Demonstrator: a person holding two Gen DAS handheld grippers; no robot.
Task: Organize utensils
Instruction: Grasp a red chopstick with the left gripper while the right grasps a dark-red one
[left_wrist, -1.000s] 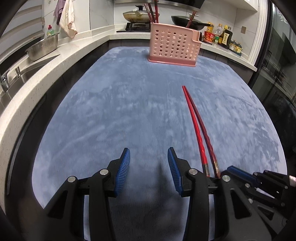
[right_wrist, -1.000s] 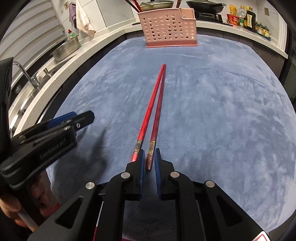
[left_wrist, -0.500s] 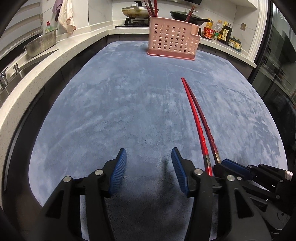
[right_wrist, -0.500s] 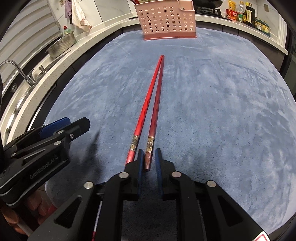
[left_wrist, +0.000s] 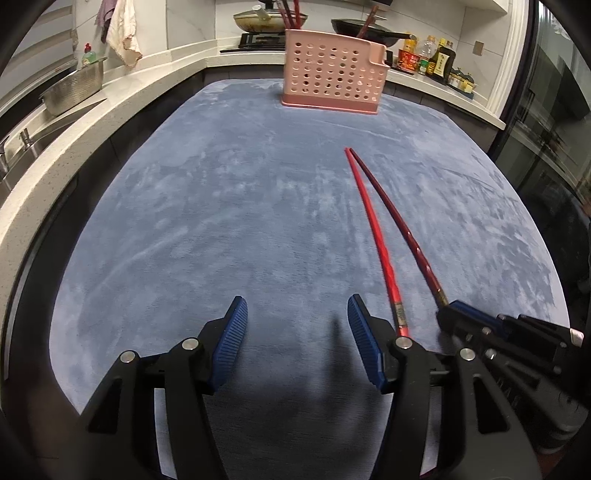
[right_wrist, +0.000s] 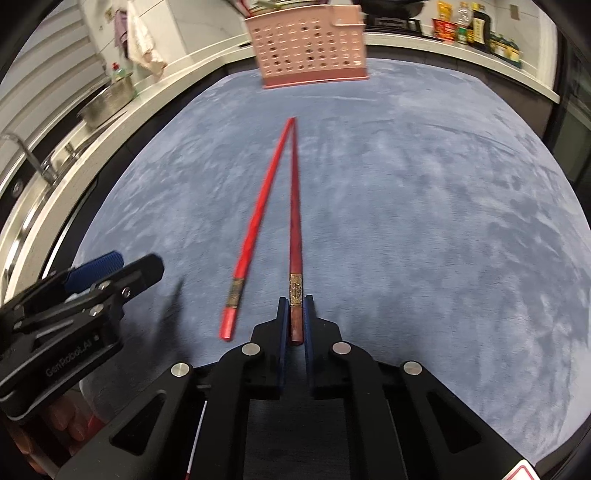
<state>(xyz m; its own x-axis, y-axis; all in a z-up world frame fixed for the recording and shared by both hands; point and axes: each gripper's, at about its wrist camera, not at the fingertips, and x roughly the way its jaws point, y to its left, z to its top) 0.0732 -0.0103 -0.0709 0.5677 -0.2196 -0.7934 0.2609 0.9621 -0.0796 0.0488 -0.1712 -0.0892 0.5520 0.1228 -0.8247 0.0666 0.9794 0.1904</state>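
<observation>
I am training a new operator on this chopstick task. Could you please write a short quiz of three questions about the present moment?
1. True or false: the right gripper is shut on both chopsticks.
2. Which chopstick lies free on the blue mat? A) the bright red chopstick B) the dark red chopstick
3. Fill in: the left gripper is ____ and holds nothing.

Key:
1. False; it pinches only the dark red one near its decorated end.
2. A.
3. Open. The pink utensil holder stands at the mat's far end.
</observation>
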